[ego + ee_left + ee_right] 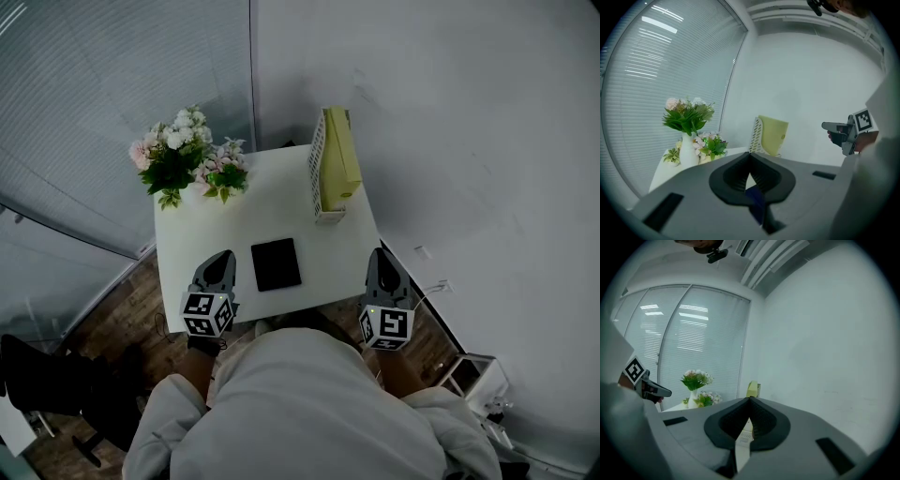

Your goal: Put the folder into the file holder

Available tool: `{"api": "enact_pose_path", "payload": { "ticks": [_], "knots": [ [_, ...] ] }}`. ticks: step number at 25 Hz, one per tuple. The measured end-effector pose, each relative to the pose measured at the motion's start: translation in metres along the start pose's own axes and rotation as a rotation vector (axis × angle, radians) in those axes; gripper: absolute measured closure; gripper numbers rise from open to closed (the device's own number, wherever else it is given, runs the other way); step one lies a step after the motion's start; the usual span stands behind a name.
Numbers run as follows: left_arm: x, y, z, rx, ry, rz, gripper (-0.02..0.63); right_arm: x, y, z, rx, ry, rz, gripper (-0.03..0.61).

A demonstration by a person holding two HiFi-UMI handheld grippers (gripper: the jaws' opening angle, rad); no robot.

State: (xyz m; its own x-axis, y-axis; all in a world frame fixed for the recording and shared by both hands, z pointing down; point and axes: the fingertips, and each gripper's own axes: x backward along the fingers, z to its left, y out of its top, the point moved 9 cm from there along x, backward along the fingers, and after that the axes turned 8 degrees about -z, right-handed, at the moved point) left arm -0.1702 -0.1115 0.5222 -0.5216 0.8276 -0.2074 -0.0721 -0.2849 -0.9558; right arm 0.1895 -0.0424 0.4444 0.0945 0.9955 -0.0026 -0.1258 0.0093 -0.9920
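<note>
A yellow folder (339, 159) stands upright inside the white mesh file holder (317, 173) at the table's far right. It also shows in the left gripper view, folder (774, 136) in holder (755, 135), and small in the right gripper view (752, 389). My left gripper (219, 261) hovers over the table's near left edge, jaws shut with nothing between them (750, 157). My right gripper (382, 257) hangs at the near right corner, well short of the holder, also shut and empty (750, 401).
A flat black pad (276, 264) lies on the white table (272, 206) between the two grippers. A vase of pink and white flowers (187, 155) stands at the far left corner. A wall runs along the right, window blinds along the left.
</note>
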Motion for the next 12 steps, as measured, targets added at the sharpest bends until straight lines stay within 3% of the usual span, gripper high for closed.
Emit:
{"api": "enact_pose_path", "payload": {
  "ticks": [12],
  "knots": [
    [-0.0016, 0.0002, -0.0077, -0.008, -0.002, 0.006, 0.606, -0.0022, -0.0047, -0.0026, -0.012, 0.014, 0.01, 0.568]
  ]
}}
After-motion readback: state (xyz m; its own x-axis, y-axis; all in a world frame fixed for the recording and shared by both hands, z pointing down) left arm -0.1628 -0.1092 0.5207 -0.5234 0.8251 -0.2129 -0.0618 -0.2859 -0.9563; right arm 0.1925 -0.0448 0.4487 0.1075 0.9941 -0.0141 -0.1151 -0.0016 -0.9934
